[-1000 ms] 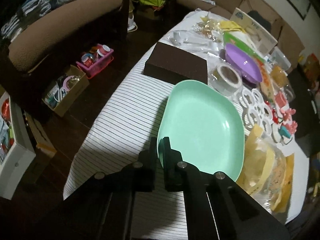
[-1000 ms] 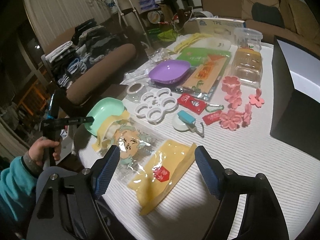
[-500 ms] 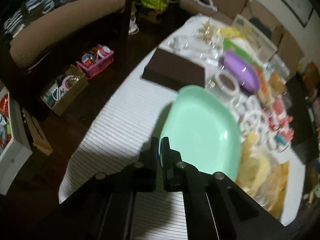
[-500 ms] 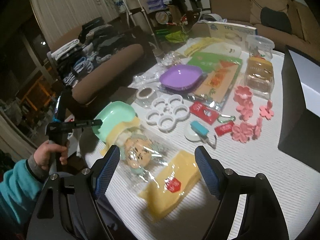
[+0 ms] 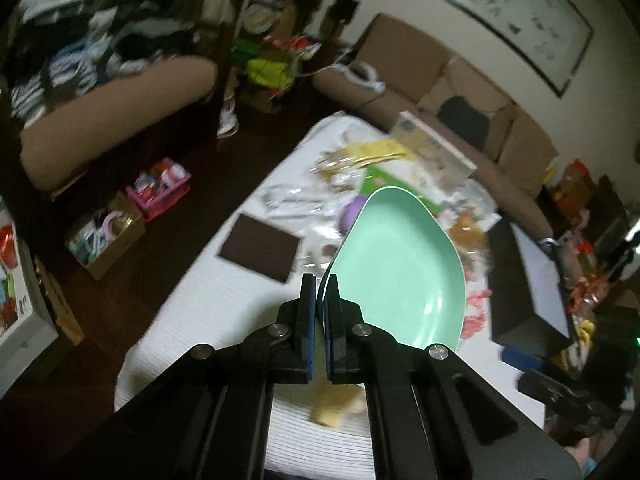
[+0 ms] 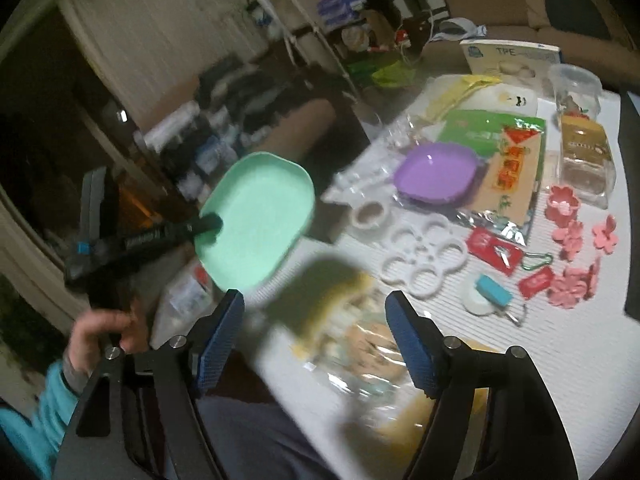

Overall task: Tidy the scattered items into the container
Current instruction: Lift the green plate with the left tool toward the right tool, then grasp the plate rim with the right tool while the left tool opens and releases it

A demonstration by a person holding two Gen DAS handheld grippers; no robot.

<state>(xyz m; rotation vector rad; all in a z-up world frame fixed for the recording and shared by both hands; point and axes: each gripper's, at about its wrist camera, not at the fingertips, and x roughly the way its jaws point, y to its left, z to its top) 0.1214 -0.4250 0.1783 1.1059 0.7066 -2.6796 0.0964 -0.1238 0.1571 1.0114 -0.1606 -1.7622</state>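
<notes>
Left gripper (image 5: pixel 320 286) pinches the rim of the mint-green plate (image 5: pixel 400 264), jaws pressed together on it. Plate is held in the air above the striped tablecloth (image 6: pixel 560 344), tilted, casting a shadow on the snack packets (image 6: pixel 360 344). Right gripper (image 6: pixel 316 344) is spread wide, holding nothing, over those packets.

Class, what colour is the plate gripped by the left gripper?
Mint green plate, clearest in the right wrist view, clamped by the left gripper.
</notes>
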